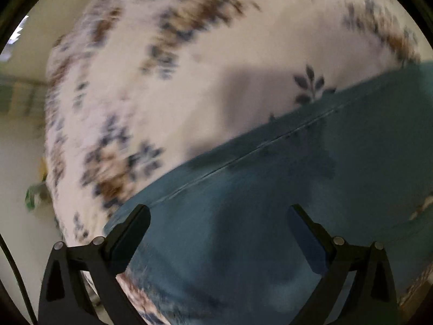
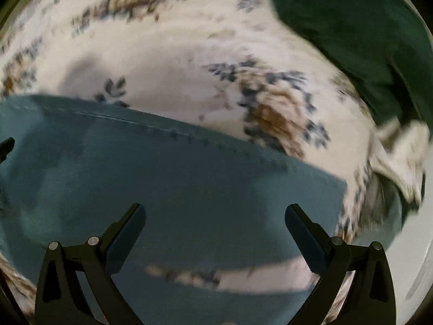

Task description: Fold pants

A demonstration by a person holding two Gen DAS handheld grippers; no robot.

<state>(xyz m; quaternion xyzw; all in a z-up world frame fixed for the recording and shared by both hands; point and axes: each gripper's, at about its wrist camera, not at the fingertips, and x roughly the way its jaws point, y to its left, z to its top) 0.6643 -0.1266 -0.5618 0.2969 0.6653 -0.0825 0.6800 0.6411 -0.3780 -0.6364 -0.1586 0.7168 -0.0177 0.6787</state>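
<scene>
Your left tongs (image 1: 219,233) and your right tongs (image 2: 215,230) both stand wide apart, with nothing between the fingers. Each pair hangs over the pants (image 1: 311,189), a teal cloth that fills the lower half of both frames and lies flat on the flowered bedcover (image 1: 167,75). In the right wrist view the pants (image 2: 176,178) end in a straight edge with a corner at the right middle of the frame; a stitched seam runs just below the upper edge. A dark green cloth (image 2: 351,27) lies at the upper right, well apart from them.

The pants look soft and light, so they probably sag and wrinkle when you lift them. I think it is best to pinch at the seam edge or at a corner, where the cloth is thicker, one tongs on each side.
</scene>
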